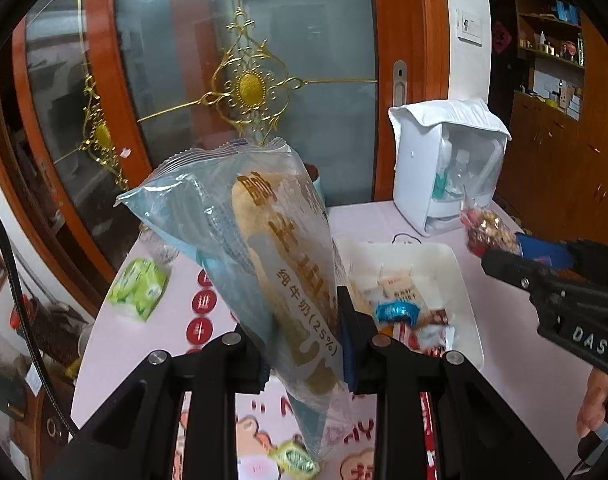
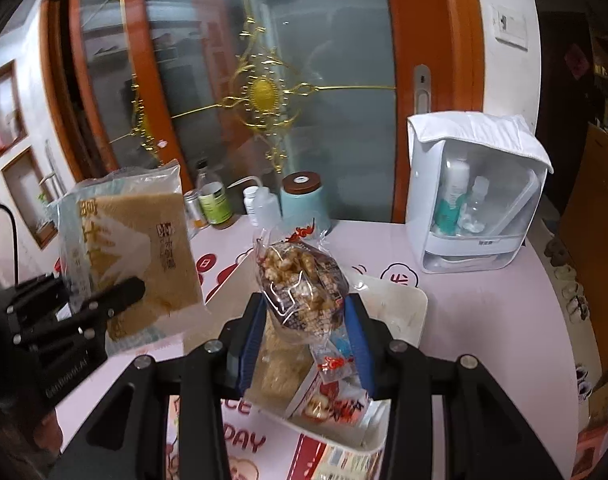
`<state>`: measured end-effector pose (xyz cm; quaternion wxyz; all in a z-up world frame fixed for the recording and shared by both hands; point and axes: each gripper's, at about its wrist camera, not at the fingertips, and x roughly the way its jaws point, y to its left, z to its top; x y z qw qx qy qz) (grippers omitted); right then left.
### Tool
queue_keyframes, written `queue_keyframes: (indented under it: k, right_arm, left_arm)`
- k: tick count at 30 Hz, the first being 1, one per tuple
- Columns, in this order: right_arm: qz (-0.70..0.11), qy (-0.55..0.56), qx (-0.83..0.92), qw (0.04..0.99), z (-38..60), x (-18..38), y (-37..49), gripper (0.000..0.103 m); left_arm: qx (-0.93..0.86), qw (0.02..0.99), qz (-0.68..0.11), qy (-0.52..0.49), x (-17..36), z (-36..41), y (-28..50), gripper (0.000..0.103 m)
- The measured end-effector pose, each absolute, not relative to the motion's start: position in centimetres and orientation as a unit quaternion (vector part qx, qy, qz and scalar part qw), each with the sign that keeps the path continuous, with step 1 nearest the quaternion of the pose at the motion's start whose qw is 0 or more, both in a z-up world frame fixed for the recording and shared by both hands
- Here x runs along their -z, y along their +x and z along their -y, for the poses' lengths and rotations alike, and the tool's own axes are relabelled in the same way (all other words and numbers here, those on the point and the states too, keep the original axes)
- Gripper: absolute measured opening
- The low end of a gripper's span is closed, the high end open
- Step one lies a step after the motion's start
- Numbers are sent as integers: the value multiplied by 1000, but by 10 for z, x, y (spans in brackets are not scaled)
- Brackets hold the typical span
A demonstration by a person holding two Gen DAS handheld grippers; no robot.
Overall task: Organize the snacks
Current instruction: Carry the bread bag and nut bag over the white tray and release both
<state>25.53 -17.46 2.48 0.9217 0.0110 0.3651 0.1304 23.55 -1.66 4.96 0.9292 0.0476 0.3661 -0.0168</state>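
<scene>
Left tongs (image 1: 300,336): clamped on a long clear-and-blue plastic bread packet (image 1: 264,264), long axis pointing up and away, held above the pink desk (image 1: 516,360).
Right tongs (image 2: 304,316): closed on a small clear bag of caramel-coloured puffed snack (image 2: 300,284), lifted over the white rectangular plastic tray (image 2: 404,312).
Key relation: tray lies directly under the right tongs, and right of the left tongs; the right is nearer.
Writing: "(25%)" on the packet; "DAS" on the right tongs.

Tray (image 1: 464,280) mid-table (image 1: 524,360); storage box (image 1: 416,168) behind; tissue pack (image 1: 138,288) left.
</scene>
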Motion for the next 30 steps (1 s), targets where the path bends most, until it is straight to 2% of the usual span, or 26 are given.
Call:
queue_keyframes:
  k: [6, 16, 17, 18, 19, 20, 21, 30]
  right_arm:
    - [-405, 24, -111, 907, 179, 13, 293, 41]
    - [-499, 40, -95, 860, 185, 101, 327, 42]
    - [-510, 45, -97, 854, 187, 109, 328, 43]
    - [-519, 53, -101, 847, 188, 117, 329, 51]
    - [-522, 59, -103, 845, 189, 121, 328, 56]
    - [-521, 62, -102, 845, 190, 123, 326, 64]
    - [-519, 62, -101, 847, 191, 123, 325, 68]
    - [-510, 65, -108, 851, 193, 108, 306, 68]
  left_arm:
    - [27, 925, -375, 53, -29, 27, 279, 25]
    - [41, 902, -427, 51, 45, 35, 331, 27]
    - [42, 899, -432, 54, 51, 35, 333, 31]
    - [45, 898, -435, 57, 56, 37, 334, 53]
    - [51, 894, -440, 62, 62, 39, 337, 70]
    - [53, 892, -443, 68, 67, 41, 337, 94]
    - [54, 895, -438, 73, 69, 42, 333, 96]
    - [54, 898, -421, 114, 71, 50, 312, 96]
